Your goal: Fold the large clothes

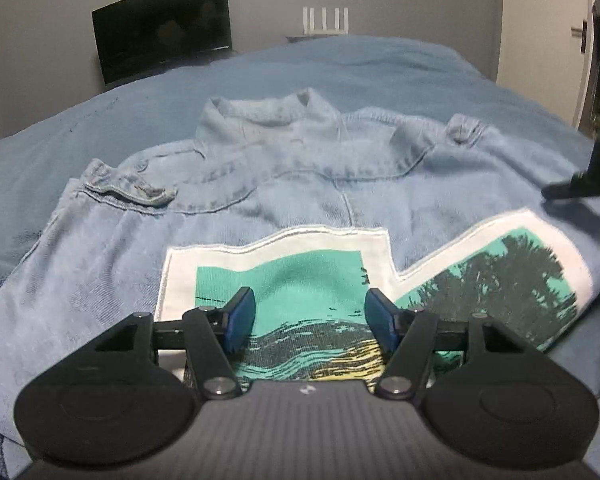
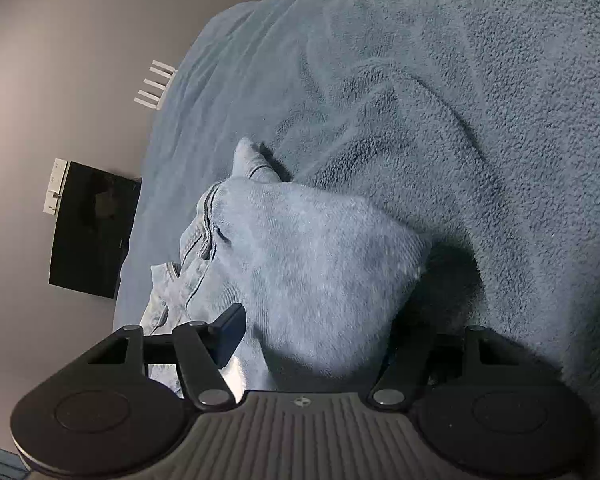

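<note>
Plainly, these lines run from the garment outward.

Garment: a light blue denim jacket point(image 1: 284, 184) lies back-up on the bed, collar toward the far wall, a white-bordered teal landscape patch point(image 1: 300, 276) sewn across its lower back.
Sleeves: both look already folded in over the back, their cuffs lying near the shoulders.
Left gripper point(image 1: 309, 318): black frame, blue pads, jaws apart with nothing between them, hovering just over the patch.
Right gripper point(image 2: 312, 332): at the jacket's right edge, where a fold of denim rises between its jaws. One finger point(image 2: 228, 334) stands clear of the cloth; the other is hidden behind it, so I cannot tell whether it grips.
Step in hand: judging by the tucked sleeves, the side folds seem done and the lengthwise fold is next.
Next move: likely both claws need the hem, pinching all layers evenly so the sleeves do not slide out on the way to the collar.
Bed: a blue fleecy blanket point(image 1: 380, 68) lies under everything.
Room: a dark monitor point(image 1: 162, 26) and a white four-antenna router point(image 1: 326, 20) stand beyond the bed.
Writing: none readable on the patch or elsewhere.
</note>
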A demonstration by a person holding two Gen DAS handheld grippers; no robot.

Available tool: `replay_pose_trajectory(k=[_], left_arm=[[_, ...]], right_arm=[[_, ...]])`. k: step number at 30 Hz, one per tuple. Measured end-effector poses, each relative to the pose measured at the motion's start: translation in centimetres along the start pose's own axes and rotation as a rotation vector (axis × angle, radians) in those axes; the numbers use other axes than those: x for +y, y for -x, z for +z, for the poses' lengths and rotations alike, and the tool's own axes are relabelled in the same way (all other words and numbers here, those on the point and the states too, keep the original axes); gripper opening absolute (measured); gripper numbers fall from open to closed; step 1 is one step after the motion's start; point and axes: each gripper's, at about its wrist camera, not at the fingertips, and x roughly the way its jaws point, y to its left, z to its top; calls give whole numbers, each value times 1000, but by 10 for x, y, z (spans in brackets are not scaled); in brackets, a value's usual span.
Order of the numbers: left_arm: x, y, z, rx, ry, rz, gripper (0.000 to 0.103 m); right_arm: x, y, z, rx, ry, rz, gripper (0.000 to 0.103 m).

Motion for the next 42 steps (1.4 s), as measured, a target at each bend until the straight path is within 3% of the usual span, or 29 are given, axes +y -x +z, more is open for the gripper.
replay_pose_trajectory(k=[7,12,22,27,32,36,39,41,42], left_arm=[[-10,-3,3,16,-44,46,65],[6,21,-1,-34,55,-50,66],[-20,29,-16,2,-107,-27,66],[-23,20,-17,11,-129,-11,69],[-10,33,2,-76,-29,-4,69],[6,11,38,-76,85,52,69],[9,-22,56,-30,43,109,69],[12,-43,59,6,-2,134,77],[13,-48,59,1,-2,140,87]], right_arm=[[13,-12,2,2,55,-17,75],[5,-13,2,40,6,6,75],[0,-18,-2,57,-59,13,73],[2,-21,-2,60,-44,4,73],[1,-17,-1,45,-59,20,72],[0,-14,-4,28,-70,23,72],[0,-15,-4,27,-74,21,72],[0,-16,-4,26,-76,19,72],[0,-16,-4,25,-75,18,72]])
